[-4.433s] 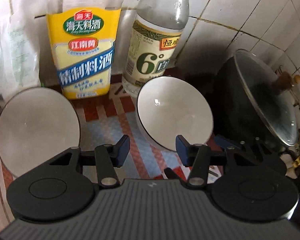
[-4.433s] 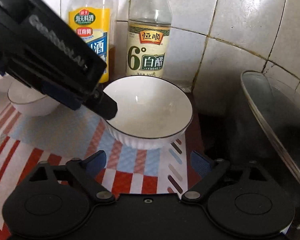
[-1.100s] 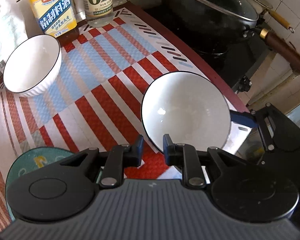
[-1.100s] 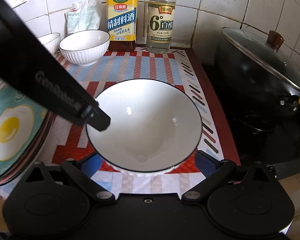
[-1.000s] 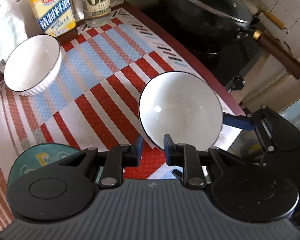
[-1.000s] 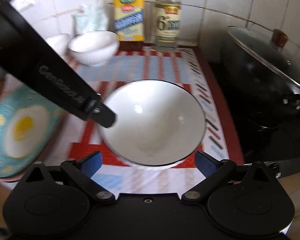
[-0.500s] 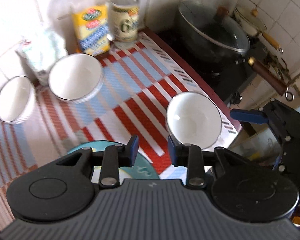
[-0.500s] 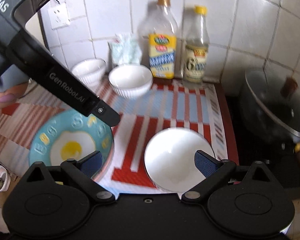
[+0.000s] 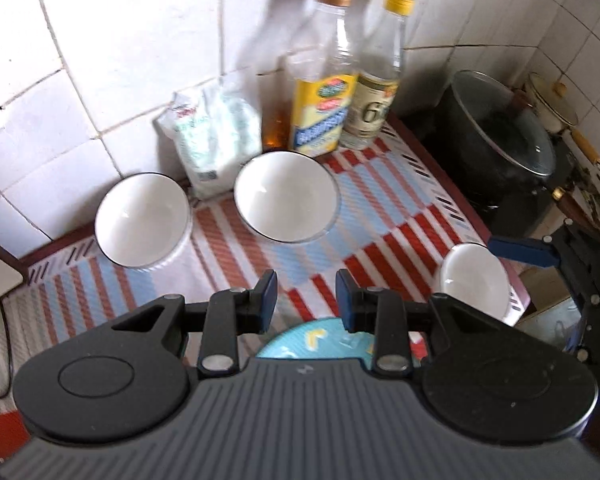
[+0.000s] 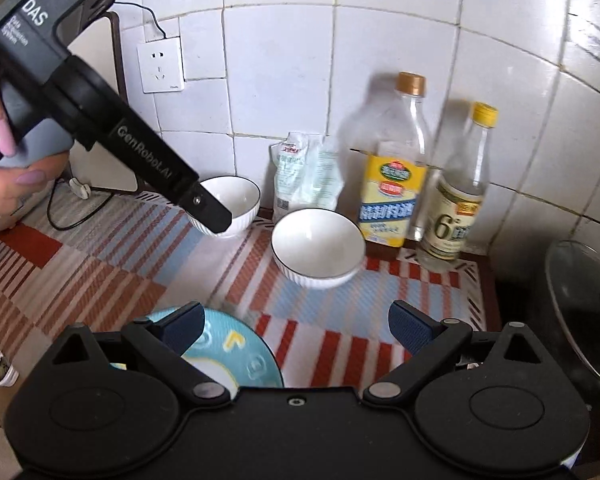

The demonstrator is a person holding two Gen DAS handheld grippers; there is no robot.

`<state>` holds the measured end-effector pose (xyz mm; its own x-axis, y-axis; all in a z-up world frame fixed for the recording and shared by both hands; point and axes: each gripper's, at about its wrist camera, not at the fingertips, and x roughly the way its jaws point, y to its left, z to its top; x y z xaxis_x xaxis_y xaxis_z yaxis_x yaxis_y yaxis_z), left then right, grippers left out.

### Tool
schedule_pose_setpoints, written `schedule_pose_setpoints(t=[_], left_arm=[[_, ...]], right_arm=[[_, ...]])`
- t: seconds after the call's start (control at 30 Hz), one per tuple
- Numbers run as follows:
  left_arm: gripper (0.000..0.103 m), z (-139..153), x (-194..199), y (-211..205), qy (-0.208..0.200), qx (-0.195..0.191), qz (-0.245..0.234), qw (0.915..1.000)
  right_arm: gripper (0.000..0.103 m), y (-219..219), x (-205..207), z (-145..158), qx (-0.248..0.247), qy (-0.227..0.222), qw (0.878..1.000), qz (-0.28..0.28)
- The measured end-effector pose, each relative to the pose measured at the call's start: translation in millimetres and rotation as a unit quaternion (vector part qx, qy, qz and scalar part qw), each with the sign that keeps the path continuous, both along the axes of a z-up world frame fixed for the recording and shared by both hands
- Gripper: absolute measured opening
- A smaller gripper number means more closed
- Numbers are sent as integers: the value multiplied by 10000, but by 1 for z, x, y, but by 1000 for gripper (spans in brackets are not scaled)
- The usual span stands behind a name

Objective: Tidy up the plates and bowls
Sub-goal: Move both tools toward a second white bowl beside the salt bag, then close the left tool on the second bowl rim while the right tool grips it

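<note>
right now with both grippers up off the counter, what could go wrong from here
The white bowl sits close to the striped mat's front corner, so a nudge from the open right gripper beside it might tip it off. The left gripper, empty, hangs over the blue plate; dropping straight down could strike it. The bottles stand right behind the middle bowl, so reaching there might topple one.

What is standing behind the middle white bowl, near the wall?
Behind the middle bowl stand a yellow-label bottle, a vinegar bottle and a white bag. The bowl's rim hides the yellow-label bottle's base.
</note>
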<state>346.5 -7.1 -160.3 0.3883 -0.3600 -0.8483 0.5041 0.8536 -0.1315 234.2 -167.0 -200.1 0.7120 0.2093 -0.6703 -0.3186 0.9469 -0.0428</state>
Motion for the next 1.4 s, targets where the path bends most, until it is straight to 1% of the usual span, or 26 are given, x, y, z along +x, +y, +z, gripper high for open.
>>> schedule_pose_setpoints(t=[0.1,0.2,0.27,0.4,0.5,0.6,0.7,0.87,0.93,1.03,1.13,1.2,1.23,1.3,1.37,1.4], left_arm=[[30,-8,20,5,39,-59,-18,10000],[29,-21,40,7,132,-161,30,9998],[29,-31,55,6,191,-188,36,9996],[29,-51,78,-1,215,-59,-100,9997],[29,-68,96,-6,304,-7,-226,9993],[28,-84,109,-12,367,140,-342,9986],[28,-95,118,-20,346,233,-482,9980],[28,-110,128,-36,229,499,-683,9961],[29,-115,132,-40,241,485,-788,9954],[28,-123,139,-44,200,548,-851,9947],[27,-135,146,-50,202,702,-823,9939],[22,-142,148,-51,148,769,-805,9937],[21,-145,149,-51,126,785,-793,9937],[16,-149,151,-52,128,712,-799,9942],[16,-150,151,-49,92,600,-795,9950],[13,-151,151,-49,67,603,-783,9951]], right_arm=[[100,12,20,-7,13,28,10000,-94],[100,24,37,-14,269,-77,9994,-201],[100,34,47,-20,284,-149,9990,-323],[100,46,72,-43,300,-65,9979,-576],[100,45,91,-63,279,71,9956,-888],[100,42,107,-81,210,176,9926,-1187],[100,36,120,-95,244,263,9890,-1432],[102,34,138,-112,160,371,9861,-1611],[103,31,143,-116,323,447,9848,-1647],[103,30,150,-119,450,537,9834,-1672],[103,30,156,-123,589,628,9823,-1664],[103,29,160,-126,672,687,9814,-1665],[103,28,161,-127,709,696,9809,-1670],[103,27,167,-131,805,748,9803,-1642],[103,29,172,-135,820,726,9813,-1584],[103,32,173,-137,747,648,9818,-1624]])
